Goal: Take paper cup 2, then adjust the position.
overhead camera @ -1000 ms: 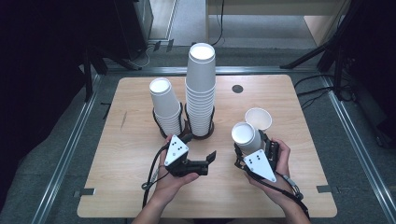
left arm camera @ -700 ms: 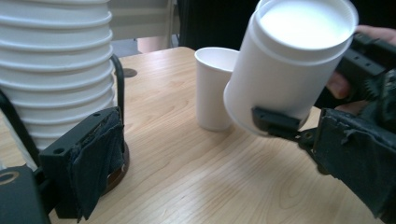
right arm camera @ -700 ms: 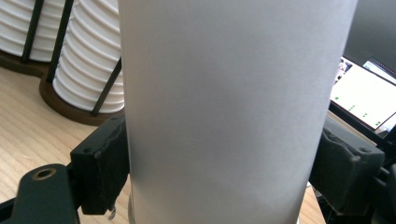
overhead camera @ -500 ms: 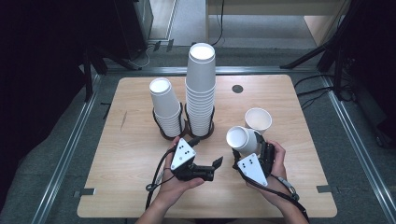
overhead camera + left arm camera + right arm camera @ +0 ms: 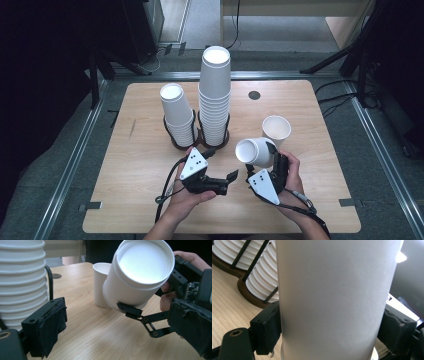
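Separating stage: a nested pair of white paper cups (image 5: 255, 151) was held tilted above the counter (image 5: 140, 165) by the right hand-held gripper (image 5: 270, 159), the open mouth turned toward nine o'clock; the pulling apart was judged to be not yet done.
Right hand-held gripper state: its jaws were closed against the cup wall on both sides, as was seen in the right gripper view (image 5: 332, 300).
Left hand-held gripper state: the left hand-held gripper (image 5: 231, 176) was held open and empty, just at seven o'clock of the held cups, its jaws pointing toward three o'clock and apart from them.
Held cups, count: two rims, one set inside the other, were made out in the left gripper view (image 5: 140, 275), so two nested cups were judged to be in the grip; more could not be ruled out.
Done so far: one single cup (image 5: 276, 131) had been stood upright, mouth up, on the counter at one o'clock of the held cups.
Left to do: the inner cup was judged to need taking by the open hand-held gripper, and two racked stacks remained.
Stacks, count: two, mouths down, each in a dark wire holder; a tall stack (image 5: 215, 95) stood at the counter's middle, and a short stack (image 5: 177, 114) stood just at nine o'clock of it.
Cups per stack: the number could not be told exactly.
Hand-held grippers, count: two.
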A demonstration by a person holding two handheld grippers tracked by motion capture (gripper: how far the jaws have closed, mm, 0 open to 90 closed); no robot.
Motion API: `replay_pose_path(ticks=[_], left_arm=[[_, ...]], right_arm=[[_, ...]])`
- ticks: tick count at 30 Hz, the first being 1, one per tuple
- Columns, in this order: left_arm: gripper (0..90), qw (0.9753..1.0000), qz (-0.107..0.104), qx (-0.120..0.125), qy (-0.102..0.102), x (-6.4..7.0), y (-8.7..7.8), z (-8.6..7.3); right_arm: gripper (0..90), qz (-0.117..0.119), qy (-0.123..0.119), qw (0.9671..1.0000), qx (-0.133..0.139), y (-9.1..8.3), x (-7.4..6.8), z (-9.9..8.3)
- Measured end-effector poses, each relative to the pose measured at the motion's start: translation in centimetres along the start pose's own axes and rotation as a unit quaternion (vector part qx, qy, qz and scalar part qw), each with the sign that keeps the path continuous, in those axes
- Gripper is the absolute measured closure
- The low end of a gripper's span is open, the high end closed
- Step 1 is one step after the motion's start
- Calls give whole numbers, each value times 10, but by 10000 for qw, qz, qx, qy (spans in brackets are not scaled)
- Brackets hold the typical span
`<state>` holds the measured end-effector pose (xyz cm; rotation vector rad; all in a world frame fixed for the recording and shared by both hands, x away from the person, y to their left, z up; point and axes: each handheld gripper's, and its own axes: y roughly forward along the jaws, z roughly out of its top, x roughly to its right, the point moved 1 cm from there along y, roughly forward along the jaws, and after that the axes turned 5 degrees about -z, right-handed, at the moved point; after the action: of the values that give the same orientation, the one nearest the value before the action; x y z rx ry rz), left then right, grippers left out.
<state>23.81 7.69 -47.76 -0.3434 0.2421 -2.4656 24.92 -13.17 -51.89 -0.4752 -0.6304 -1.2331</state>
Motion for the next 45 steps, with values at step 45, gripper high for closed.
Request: replay_pose_path(ticks=[45], left_arm=[[81,9992,-145,-355,-114,10,6,1]], right_arm=[[158,578,-1289,9870,765,-14,-25,16]])
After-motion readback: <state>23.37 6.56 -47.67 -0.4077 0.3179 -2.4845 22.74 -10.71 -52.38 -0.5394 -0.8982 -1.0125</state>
